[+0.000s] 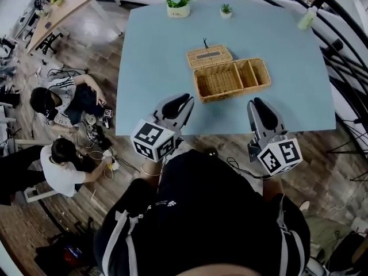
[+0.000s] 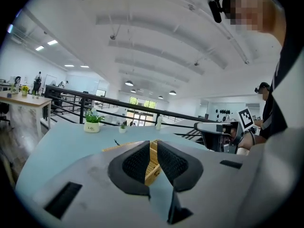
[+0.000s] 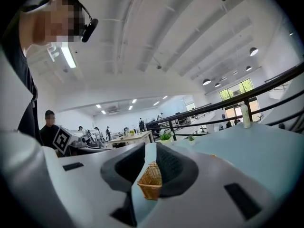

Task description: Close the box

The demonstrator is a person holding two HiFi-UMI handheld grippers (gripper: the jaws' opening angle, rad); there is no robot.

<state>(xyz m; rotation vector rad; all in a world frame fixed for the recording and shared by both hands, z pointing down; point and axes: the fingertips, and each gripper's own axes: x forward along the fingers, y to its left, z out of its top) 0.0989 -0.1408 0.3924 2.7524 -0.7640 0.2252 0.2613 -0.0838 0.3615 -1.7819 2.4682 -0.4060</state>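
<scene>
An open wicker box (image 1: 232,79) with two compartments stands in the middle of the light blue table (image 1: 155,50). Its woven lid (image 1: 209,56) lies flat, folded back at the far left side. My left gripper (image 1: 183,101) hovers over the table's near edge, short of the box's left corner, jaws shut and empty. My right gripper (image 1: 257,103) hangs just near of the box's right end, also shut with nothing held. In the left gripper view a strip of the box (image 2: 153,165) shows past the left gripper (image 2: 153,148). In the right gripper view the box's corner (image 3: 151,182) shows past the right gripper (image 3: 151,151).
Two small potted plants (image 1: 177,2) (image 1: 226,9) and a bottle (image 1: 307,19) stand along the table's far edge. A black railing (image 1: 339,45) runs at the right. Two people (image 1: 63,102) sit on the wooden floor to the left among cables.
</scene>
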